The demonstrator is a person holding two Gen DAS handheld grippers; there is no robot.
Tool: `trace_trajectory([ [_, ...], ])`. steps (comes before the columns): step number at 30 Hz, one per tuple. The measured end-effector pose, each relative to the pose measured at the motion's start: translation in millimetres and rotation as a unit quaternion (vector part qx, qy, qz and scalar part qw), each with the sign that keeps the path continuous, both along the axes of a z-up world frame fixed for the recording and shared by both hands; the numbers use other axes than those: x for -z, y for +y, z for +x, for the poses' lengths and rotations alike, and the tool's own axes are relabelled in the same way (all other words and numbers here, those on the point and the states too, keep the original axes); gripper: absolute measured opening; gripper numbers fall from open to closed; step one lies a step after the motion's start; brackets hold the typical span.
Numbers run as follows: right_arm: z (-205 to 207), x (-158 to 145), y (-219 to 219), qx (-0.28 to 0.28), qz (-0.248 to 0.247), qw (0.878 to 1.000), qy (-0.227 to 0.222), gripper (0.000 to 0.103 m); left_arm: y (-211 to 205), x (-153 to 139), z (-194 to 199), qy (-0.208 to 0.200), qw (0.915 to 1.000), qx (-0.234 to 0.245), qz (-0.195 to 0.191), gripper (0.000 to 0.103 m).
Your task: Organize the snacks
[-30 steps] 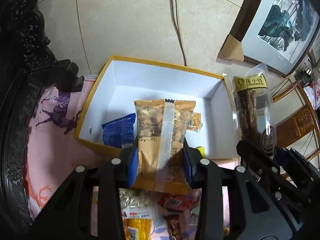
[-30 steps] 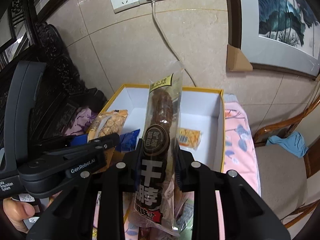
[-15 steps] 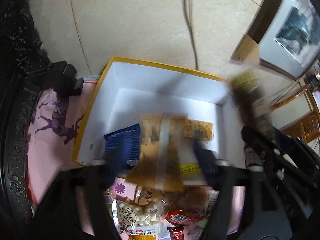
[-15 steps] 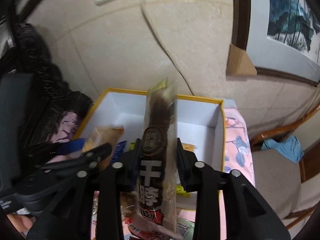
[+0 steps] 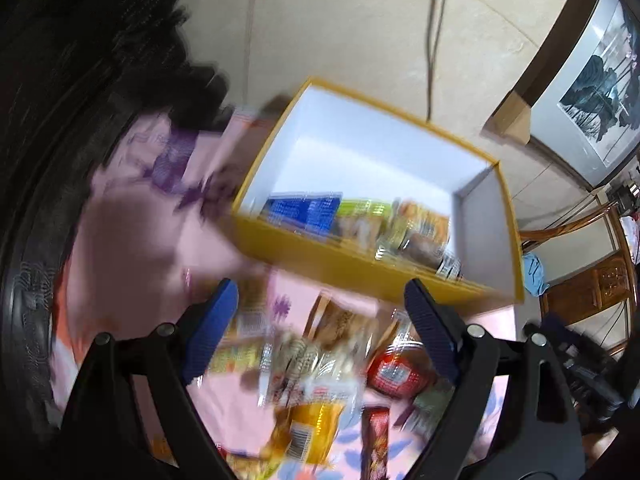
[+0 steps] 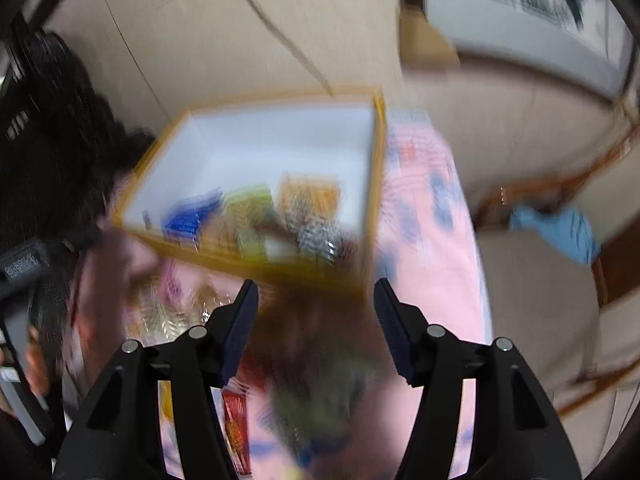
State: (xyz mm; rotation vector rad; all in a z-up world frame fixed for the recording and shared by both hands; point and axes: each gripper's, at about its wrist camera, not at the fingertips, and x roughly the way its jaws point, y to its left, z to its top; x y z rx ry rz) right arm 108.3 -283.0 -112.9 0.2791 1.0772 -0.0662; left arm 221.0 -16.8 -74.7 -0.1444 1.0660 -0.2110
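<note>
A yellow box with a white inside (image 5: 352, 148) (image 6: 280, 136) stands on a pink patterned cloth (image 5: 132, 248) (image 6: 424, 232). Several snack packs lie along its near wall, among them a blue pack (image 5: 304, 212) (image 6: 188, 220) and orange packs (image 5: 420, 224) (image 6: 308, 196). My left gripper (image 5: 320, 304) is open and empty, in front of the box above a pile of loose snack packs (image 5: 320, 364). My right gripper (image 6: 316, 300) is open and empty, just in front of the box's near wall. Both views are blurred by motion.
More loose snacks lie on the cloth, including a red pack (image 5: 396, 368) (image 6: 236, 408). Dark carved furniture (image 5: 80, 40) stands at the left. A tiled wall with a cable (image 5: 432, 40), a framed picture (image 5: 592, 92) and a wooden chair (image 6: 560, 240) lie behind and right.
Both grippers opened and let go of their packs, the nut pack and the long dark sausage pack, which now lie in the box. Both grippers pulled back toward the near side.
</note>
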Motion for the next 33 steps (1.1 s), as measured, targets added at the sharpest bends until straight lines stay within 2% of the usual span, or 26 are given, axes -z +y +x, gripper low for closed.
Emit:
trace_trajectory([
  [4, -37, 60, -2, 0.06, 0.045, 0.995, 0.068, 0.061, 22, 27, -40, 0.036, 0.9993, -0.009, 0.004, 0.087],
  [5, -41, 68, -1, 0.073, 0.056, 0.993, 0.072, 0.061, 29, 33, -49, 0.044, 0.9989, -0.014, 0.005, 0.087],
  [9, -47, 86, 6, 0.102, 0.076, 0.99, 0.06, 0.061, 57, 56, -80, 0.079, 0.9964, -0.03, 0.008, 0.087],
  [13, -41, 91, 11, 0.114, 0.08, 0.989, 0.051, 0.061, 78, 67, -105, 0.096, 0.9944, -0.037, 0.022, 0.087],
  [16, -28, 93, 18, 0.117, 0.067, 0.99, 0.047, 0.061, 90, 69, -114, 0.102, 0.9935, -0.046, 0.02, 0.087],
  [23, -12, 108, 30, 0.121, -0.007, 0.992, 0.038, 0.061, 95, 62, -115, 0.093, 0.9943, -0.05, 0.014, 0.087],
  [27, -16, 110, 37, 0.102, -0.06, 0.992, 0.045, 0.06, 87, 62, -112, 0.094, 0.9945, -0.043, 0.013, 0.087],
  [30, -29, 113, 22, 0.124, -0.073, 0.988, 0.051, 0.06, 78, 62, -105, 0.092, 0.9951, -0.035, 0.009, 0.087],
  [33, -31, 116, 14, 0.119, -0.082, 0.988, 0.05, 0.063, 55, 66, -85, 0.088, 0.996, -0.014, 0.005, 0.087],
])
